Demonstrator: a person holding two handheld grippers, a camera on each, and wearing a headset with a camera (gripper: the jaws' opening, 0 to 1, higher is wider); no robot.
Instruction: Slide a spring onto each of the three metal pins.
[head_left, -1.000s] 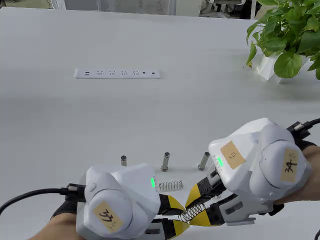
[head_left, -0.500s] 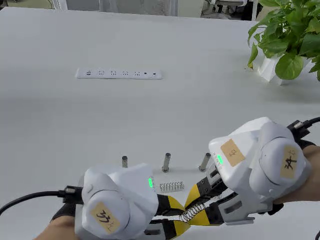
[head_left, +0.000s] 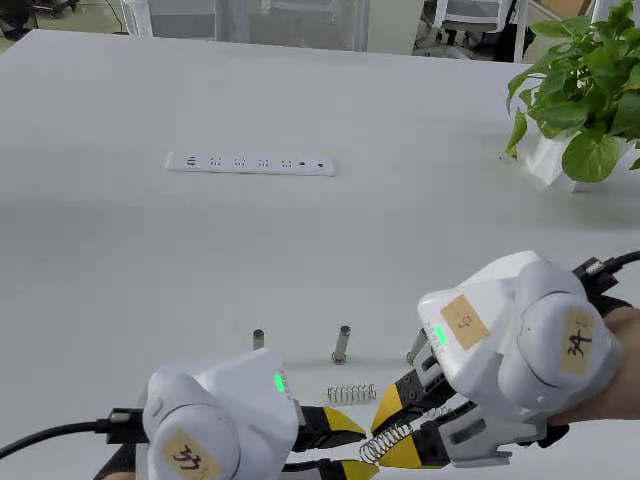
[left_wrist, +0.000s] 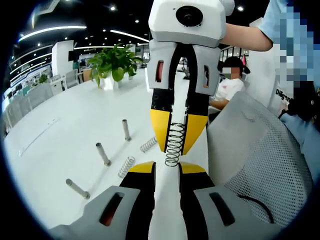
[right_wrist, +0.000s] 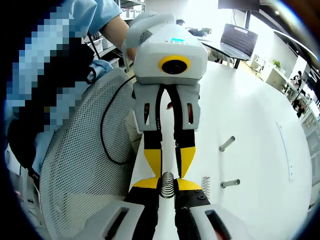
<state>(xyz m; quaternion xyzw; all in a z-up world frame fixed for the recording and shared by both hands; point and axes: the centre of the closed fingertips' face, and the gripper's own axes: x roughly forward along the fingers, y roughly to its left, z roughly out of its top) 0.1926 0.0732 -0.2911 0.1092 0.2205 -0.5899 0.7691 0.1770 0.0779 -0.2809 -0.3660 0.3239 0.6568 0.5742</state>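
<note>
Head view: shows the white right gripper (head_left: 398, 430) pinching a thin steel coil spring (head_left: 385, 441) by the near edge of the white table (head_left: 150, 250), tip to tip with the white left gripper (head_left: 355, 445); beyond, three short metal pins (head_left: 342, 344) standing bare. Left gripper view: shows own jaws slightly parted about the spring's free end. Right gripper view: shows own jaws closed on the coil. Seems the first threading; next calls for aligning the bore over a pin tip

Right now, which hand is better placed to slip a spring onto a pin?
Right, probably. The right gripper is shut on a spring, with a pin standing close beyond it. The left gripper is open and holds nothing.
</note>
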